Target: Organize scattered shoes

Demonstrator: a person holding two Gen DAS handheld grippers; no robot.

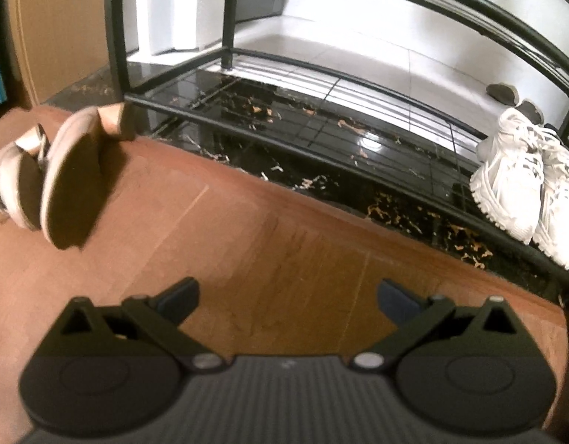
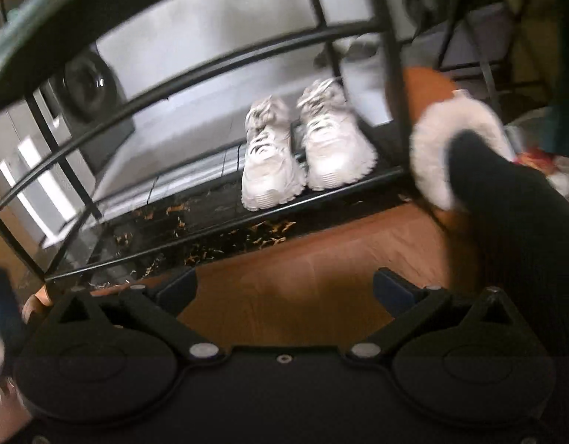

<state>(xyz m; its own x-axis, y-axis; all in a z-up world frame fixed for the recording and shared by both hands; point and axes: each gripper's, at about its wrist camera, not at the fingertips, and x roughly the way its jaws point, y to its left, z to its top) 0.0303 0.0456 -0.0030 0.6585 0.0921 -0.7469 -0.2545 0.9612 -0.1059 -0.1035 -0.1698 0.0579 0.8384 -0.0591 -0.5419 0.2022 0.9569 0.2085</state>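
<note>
left gripper (image 1: 286, 298) wide, nothing between its fingers, over brown floor (image 1: 247, 259); right gripper (image 2: 284, 288) also wide and empty, facing the rack (image 2: 210, 229). white sneakers (image 2: 306, 148) sit side by side on the rack's bottom shelf, toes out. a beige pair (image 1: 51, 170) lies tipped on the floor left of the rack, soles showing; a black fur-trimmed slipper (image 2: 469, 162) sits just right of it.
</note>
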